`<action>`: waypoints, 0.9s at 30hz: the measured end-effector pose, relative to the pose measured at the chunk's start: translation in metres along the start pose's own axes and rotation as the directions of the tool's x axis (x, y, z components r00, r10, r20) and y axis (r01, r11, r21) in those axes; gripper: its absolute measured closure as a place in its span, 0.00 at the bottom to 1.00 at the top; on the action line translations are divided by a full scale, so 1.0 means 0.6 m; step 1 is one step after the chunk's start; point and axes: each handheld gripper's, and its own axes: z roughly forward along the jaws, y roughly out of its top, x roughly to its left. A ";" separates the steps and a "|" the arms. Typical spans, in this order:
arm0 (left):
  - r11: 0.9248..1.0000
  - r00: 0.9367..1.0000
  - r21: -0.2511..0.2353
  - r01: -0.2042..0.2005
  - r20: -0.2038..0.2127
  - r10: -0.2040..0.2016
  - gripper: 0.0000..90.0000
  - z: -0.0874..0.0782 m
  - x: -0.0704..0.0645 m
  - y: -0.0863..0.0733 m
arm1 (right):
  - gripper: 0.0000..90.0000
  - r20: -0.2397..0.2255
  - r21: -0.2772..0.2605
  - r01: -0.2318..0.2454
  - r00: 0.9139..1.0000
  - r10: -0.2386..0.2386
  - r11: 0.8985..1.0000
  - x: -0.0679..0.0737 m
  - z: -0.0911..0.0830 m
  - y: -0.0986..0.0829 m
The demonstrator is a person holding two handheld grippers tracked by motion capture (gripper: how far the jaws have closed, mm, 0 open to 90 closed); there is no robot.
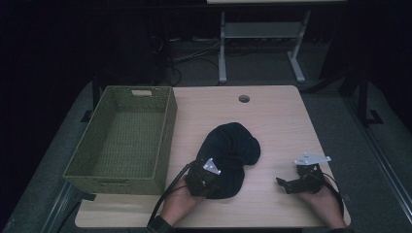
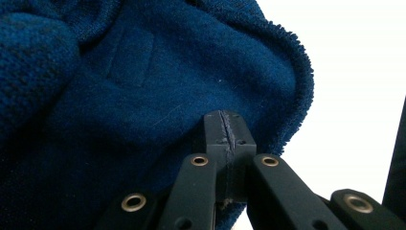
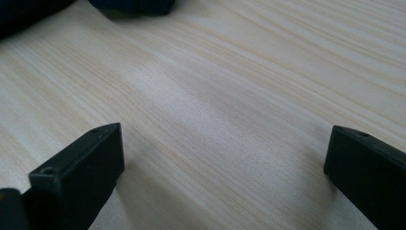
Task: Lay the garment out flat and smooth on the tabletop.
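One broad wooden surface [image 1: 277, 121] takes up the middle of the high view, and on its left side stands a green woven basket [image 1: 165, 141], open and with nothing inside. Right of the basket, in the lower middle of the frame, lies a dark blue knitted garment [image 1: 233, 145], crumpled into a soft heap. It looks light and limp, so it should fold and sag rather than hold its shape when lifted; a pinch on a thick fold or the rolled hem gives the surest hold, since a single layer could slip or stretch. The left tongs [image 1: 206, 182] sit at the lower left edge of the heap, and in the left gripper view they [image 2: 225, 132] are pressed together with blue fabric [image 2: 119, 105] bunched against the tips, apparently pinching a fold. The right tongs [image 1: 286, 184] rest well apart from the garment at the lower right, spread wide over bare wood [image 3: 225, 143].
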 end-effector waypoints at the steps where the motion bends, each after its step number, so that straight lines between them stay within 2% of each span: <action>1: 1.000 1.000 0.002 0.000 0.002 0.000 1.00 0.000 0.000 0.000 | 0.00 -0.002 0.004 -0.002 1.000 0.002 1.000 0.000 0.000 0.001; 3: 1.000 1.000 0.000 0.016 0.011 -0.016 1.00 0.000 0.003 0.000 | 0.09 -0.010 0.013 -0.011 1.000 0.011 1.000 0.000 -0.003 0.006; 6: 1.000 1.000 -0.001 0.021 0.015 -0.021 1.00 0.000 0.004 0.000 | 0.15 -0.038 -0.006 -0.025 0.999 0.025 1.000 -0.001 -0.010 0.014; 10: 1.000 1.000 -0.003 0.024 0.017 -0.024 1.00 0.000 0.004 -0.001 | 0.16 -0.055 -0.022 -0.025 0.998 0.024 0.999 0.005 -0.018 0.031; 15: 1.000 1.000 0.001 0.020 0.021 -0.020 1.00 -0.001 0.006 -0.001 | 0.24 -0.099 -0.056 -0.010 0.995 0.004 0.998 0.019 -0.027 0.060; 18: 0.999 0.999 -0.008 0.036 0.029 -0.036 1.00 0.000 0.008 -0.003 | 0.27 -0.134 -0.070 -0.005 0.991 -0.004 0.998 0.026 -0.030 0.075; 22: 0.998 0.997 -0.016 0.061 0.052 -0.060 1.00 0.000 0.013 -0.004 | 0.35 -0.169 -0.092 0.016 0.985 -0.031 0.996 0.040 -0.030 0.096; 27: 0.998 0.997 -0.007 0.057 0.049 -0.056 1.00 0.000 0.014 -0.003 | 0.42 -0.224 -0.123 0.045 0.972 -0.072 0.991 0.061 -0.025 0.121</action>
